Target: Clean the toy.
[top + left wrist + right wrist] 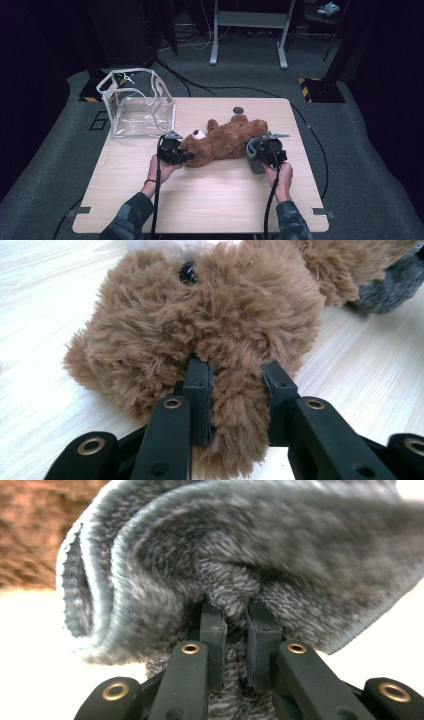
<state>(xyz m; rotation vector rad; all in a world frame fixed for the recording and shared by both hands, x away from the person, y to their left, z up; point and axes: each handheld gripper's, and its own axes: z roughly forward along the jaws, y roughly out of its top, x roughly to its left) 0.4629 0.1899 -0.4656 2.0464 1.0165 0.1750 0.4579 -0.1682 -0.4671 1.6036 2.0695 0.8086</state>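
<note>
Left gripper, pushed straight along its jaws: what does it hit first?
The teddy bear: the left gripper is already clamped on a tuft of its fur, so it would press into the head. The table lies beyond.

Place: a lab or recording studio, not a home
Landmark: the pale rectangular wooden table standing alone on grey carpet
Behind the table: the grey metal legs of a stand; black cables trailing over the floor
Beside its far corners: yellow-and-black hazard-striped blocks
Around the table: dark curtained walls; light falling on the tabletop
</note>
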